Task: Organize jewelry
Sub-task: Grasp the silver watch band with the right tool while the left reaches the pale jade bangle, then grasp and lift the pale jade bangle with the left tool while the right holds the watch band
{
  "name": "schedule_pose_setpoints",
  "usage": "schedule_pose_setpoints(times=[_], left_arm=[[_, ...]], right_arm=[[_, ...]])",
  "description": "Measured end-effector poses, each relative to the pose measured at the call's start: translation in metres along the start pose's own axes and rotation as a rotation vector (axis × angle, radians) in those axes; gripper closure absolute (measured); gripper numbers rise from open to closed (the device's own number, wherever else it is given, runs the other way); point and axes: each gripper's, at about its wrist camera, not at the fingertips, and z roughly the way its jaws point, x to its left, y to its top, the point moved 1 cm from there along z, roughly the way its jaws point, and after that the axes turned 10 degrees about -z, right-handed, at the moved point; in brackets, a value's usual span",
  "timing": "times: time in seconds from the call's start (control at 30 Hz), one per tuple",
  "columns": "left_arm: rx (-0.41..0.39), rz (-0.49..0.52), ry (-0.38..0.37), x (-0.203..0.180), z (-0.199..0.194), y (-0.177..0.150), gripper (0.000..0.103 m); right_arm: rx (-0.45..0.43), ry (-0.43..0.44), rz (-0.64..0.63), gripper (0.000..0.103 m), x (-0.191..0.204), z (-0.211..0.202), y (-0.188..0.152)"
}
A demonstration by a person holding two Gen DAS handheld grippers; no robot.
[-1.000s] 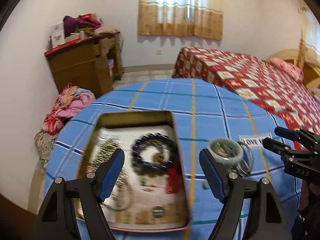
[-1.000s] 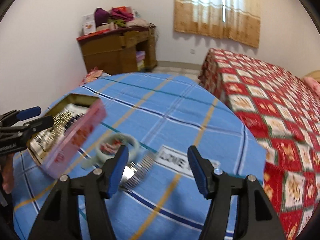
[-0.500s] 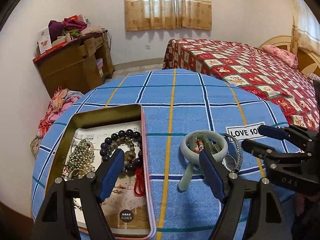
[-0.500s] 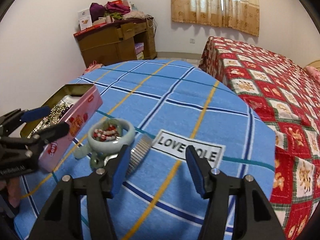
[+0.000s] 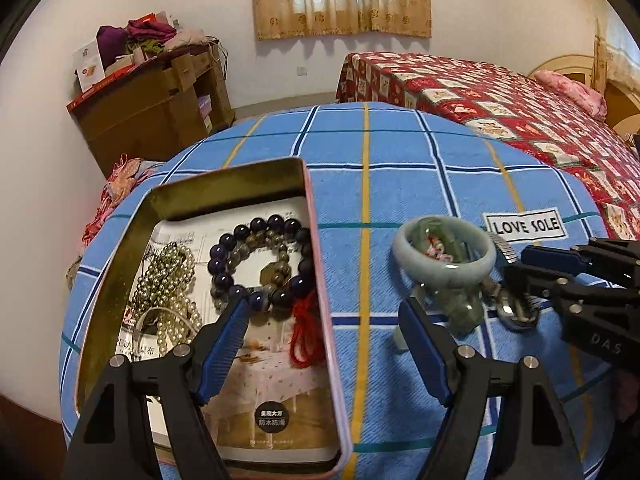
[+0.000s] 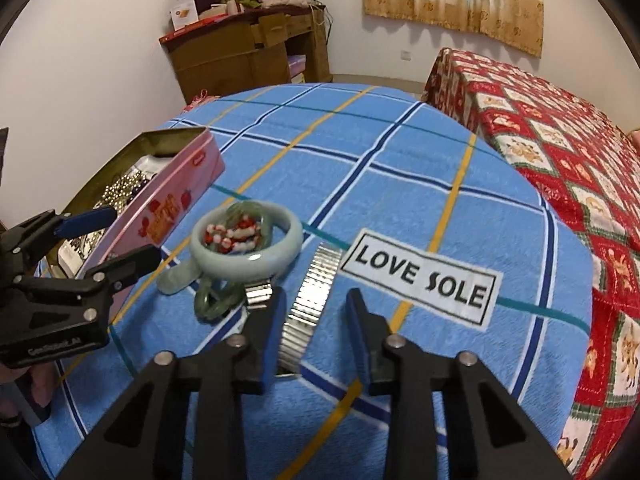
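Observation:
An open pink tin (image 5: pixel 320 280) (image 6: pixel 176 196) lies on the blue checked cloth and holds a dark bead bracelet (image 5: pixel 260 264), a pearl necklace (image 5: pixel 168 292) and a red cord. To its right lie a pale jade bangle (image 5: pixel 444 256) (image 6: pixel 246 240) with red and white beads inside, darker green rings (image 6: pixel 216 296) and a silver watch band (image 6: pixel 312 304). My left gripper (image 5: pixel 324 344) is open, over the tin's right wall. My right gripper (image 6: pixel 314 332) is open, with its fingers on either side of the watch band, low over the cloth.
The round table's edge (image 6: pixel 560 216) curves close behind the "LOVE SOLE" label (image 6: pixel 420 276). A bed with a red quilt (image 5: pixel 500 100) stands to the right. A wooden desk with clutter (image 5: pixel 152 104) and a pile of clothes (image 5: pixel 120 184) are beyond at the left.
My right gripper has moved forward and down so its fingers now straddle the watch band, and its jaws have narrowed. My left gripper shifted slightly right toward the tin's wall.

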Motion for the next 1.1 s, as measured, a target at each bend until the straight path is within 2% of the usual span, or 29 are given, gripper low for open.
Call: schedule_pose_setpoints(times=[0.17, 0.27, 0.37, 0.5, 0.53, 0.57, 0.73, 0.83, 1.1], left_arm=[[0.008, -0.019, 0.015, 0.011, 0.001, 0.0, 0.026], [-0.008, -0.046, -0.003, 0.013, -0.004, 0.003, 0.026], [-0.046, -0.039, -0.043, -0.002, -0.016, 0.006, 0.026], [-0.054, -0.009, -0.111, -0.026, -0.02, 0.013, 0.026], [-0.049, 0.002, -0.125, -0.032, -0.018, 0.013, 0.026], [-0.045, 0.013, -0.135, -0.038, -0.016, 0.014, 0.026], [0.01, 0.014, -0.189, -0.051, 0.004, 0.018, 0.026], [0.044, 0.008, -0.178, -0.056, 0.016, 0.017, 0.025], [0.052, 0.076, -0.124, -0.072, 0.029, 0.016, 0.025]], right_arm=[[0.001, -0.025, 0.007, 0.077, -0.005, -0.004, -0.003], [0.009, -0.079, 0.012, 0.077, -0.012, -0.005, -0.005], [0.01, -0.133, 0.011, 0.077, -0.018, -0.006, -0.007], [0.001, -0.131, 0.038, 0.074, -0.024, -0.008, -0.01], [0.0, -0.132, 0.046, 0.068, -0.026, -0.009, -0.01], [-0.004, -0.128, 0.056, 0.065, -0.028, -0.009, -0.01], [-0.024, -0.1, 0.069, 0.065, -0.03, -0.011, -0.012], [-0.02, -0.095, 0.064, 0.065, -0.03, -0.009, -0.012], [-0.017, -0.104, 0.05, 0.065, -0.028, -0.009, -0.013]])
